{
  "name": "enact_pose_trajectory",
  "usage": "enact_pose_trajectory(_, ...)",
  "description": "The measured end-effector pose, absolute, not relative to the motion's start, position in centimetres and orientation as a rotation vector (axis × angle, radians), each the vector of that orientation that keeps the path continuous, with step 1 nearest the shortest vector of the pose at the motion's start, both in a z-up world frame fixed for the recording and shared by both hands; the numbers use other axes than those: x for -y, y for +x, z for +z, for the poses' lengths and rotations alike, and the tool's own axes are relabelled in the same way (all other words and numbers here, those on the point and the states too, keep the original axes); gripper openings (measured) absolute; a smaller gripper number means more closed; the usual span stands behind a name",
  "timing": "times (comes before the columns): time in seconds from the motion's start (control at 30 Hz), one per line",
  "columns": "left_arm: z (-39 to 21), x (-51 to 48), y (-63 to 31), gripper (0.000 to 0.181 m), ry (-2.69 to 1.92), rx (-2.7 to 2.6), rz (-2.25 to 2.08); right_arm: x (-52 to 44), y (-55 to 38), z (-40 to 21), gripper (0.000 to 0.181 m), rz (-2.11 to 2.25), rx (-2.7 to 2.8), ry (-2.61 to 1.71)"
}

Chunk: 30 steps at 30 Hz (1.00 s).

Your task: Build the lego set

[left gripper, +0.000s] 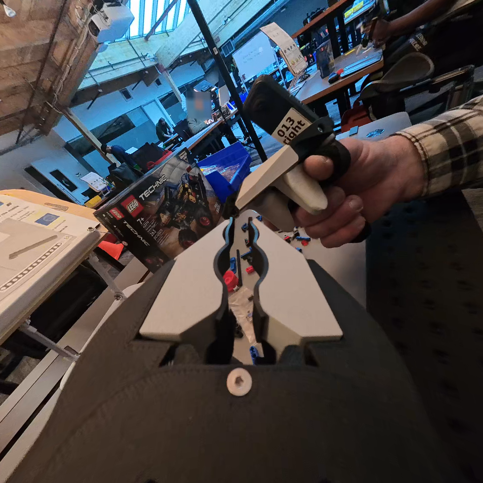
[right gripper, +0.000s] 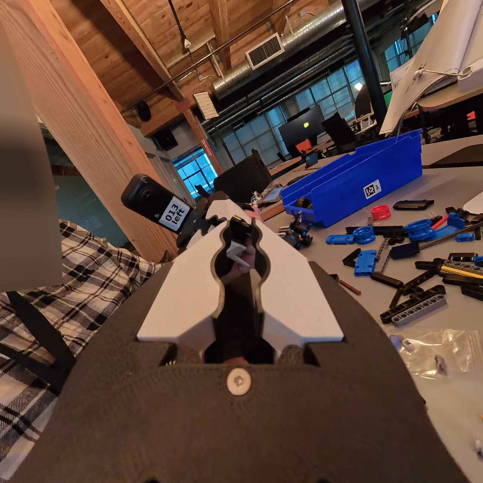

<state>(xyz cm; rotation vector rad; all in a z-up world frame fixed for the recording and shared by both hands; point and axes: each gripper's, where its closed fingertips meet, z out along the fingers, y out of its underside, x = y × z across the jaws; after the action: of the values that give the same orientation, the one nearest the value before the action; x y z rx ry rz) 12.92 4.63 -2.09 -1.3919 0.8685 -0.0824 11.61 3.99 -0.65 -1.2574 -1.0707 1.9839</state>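
Plastic lego parts [right gripper: 407, 251] lie loose on the table [right gripper: 339, 292] right of the right gripper [right gripper: 240, 226], which pinches a small black piece; the left gripper [left gripper: 241, 224] meets it tip to tip, barely parted, apparently empty; building looks barely begun.

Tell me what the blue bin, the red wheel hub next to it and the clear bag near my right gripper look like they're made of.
Blue bin: looks like rigid moulded plastic, with a smooth, slightly glossy wall and thin divider. Red wheel hub: hard plastic, judging by its uniform colour and crisp ribs. Clear bag: thin plastic film, see-through, crinkled and glinting.
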Motion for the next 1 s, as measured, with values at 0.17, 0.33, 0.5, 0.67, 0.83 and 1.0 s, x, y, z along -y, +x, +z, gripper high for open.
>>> enact_pose_trajectory(0.17,-1.8,-4.5,13.1,0.007,-1.392,-0.815,-0.155,-3.9,11.7,-0.4,0.014,1.988,1.063,-1.232)
enact_pose_trajectory(0.33,-1.9,-4.6,12.8,0.001,-1.405,-0.789,-0.135,-3.8,11.7,-0.6,0.014,1.945,1.073,-1.231)
enact_pose_trajectory(0.5,-1.9,-4.6,13.0,0.008,-1.379,-0.821,0.061,-3.8,11.8,-0.6,0.014,1.972,1.055,-1.25)
enact_pose_trajectory(0.67,-1.2,-4.5,12.7,0.016,-1.343,-0.796,0.161,-4.0,12.0,-0.7,0.014,1.973,1.038,-1.263)
enact_pose_trajectory(0.83,-1.6,-4.7,13.0,0.009,-1.348,-0.82,0.219,-3.6,11.6,-1.1,0.014,1.947,1.068,-1.283)
enact_pose_trajectory(1.0,-2.2,-4.9,12.6,0.007,-1.382,-0.834,0.209,-3.8,11.3,-1.6,0.015,1.896,1.091,-1.32)
